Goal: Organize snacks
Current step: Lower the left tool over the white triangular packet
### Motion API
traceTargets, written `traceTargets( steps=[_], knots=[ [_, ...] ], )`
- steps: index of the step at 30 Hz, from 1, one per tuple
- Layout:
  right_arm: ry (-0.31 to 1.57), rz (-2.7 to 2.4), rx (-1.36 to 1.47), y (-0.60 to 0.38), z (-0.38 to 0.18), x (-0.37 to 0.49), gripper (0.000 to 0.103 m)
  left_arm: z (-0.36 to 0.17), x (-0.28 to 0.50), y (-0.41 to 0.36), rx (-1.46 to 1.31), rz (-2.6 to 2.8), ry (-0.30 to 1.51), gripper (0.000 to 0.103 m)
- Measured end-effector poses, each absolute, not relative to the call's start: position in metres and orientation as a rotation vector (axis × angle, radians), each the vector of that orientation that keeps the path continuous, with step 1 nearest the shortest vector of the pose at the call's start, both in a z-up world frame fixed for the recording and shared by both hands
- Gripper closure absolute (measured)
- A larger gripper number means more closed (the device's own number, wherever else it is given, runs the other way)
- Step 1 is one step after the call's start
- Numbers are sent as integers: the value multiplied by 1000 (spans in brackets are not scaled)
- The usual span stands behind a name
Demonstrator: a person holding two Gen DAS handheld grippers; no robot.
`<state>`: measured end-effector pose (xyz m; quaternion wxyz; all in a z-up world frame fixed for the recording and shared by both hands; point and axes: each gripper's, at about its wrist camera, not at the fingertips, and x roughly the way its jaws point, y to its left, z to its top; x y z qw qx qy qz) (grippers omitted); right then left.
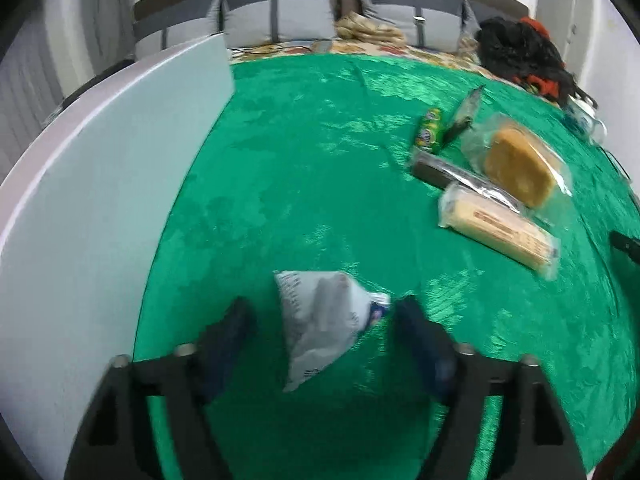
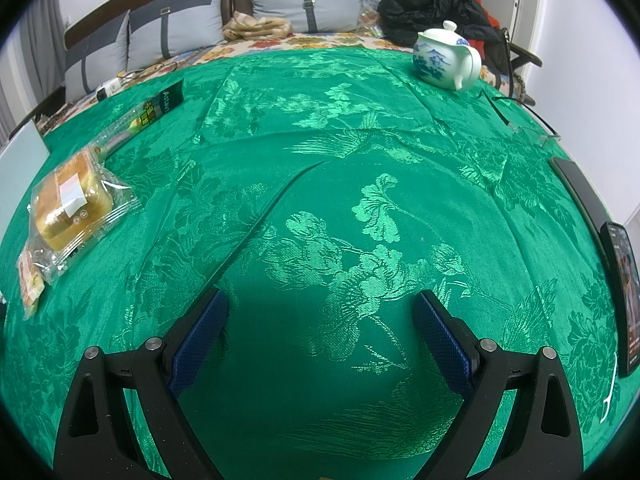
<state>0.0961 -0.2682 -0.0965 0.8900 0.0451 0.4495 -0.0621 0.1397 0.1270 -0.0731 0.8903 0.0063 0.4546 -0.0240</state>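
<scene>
Noting that our left gripper (image 1: 324, 312), fingers apart and clamping nothing, straddles the white snack packet (image 1: 320, 320), long axis toward the camera, well apart from the bread pack (image 1: 516, 164); right gripper (image 2: 320, 312) gapes farther off

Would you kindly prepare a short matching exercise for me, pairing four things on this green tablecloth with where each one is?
Things:
1. white snack packet
2. teapot
3. bagged bread loaf
4. phone

Places:
a. far right part of the table, near the dark clothes
b. between the open left tongs
c. right edge of the table in the right wrist view
d. left side of the right wrist view, among other snacks

Pairs: 1-b, 2-a, 3-d, 4-c
</scene>
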Motion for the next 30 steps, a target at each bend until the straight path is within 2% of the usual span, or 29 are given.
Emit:
traceTargets(
  steps=[11,30],
  knots=[
    [933,-129,94,-268,-97,96,7,-86,143,127,-4,-13,955,2],
    [935,-129,95,-268,-97,97,6,-82,148,129,-9,-12,960,0]
  ],
)
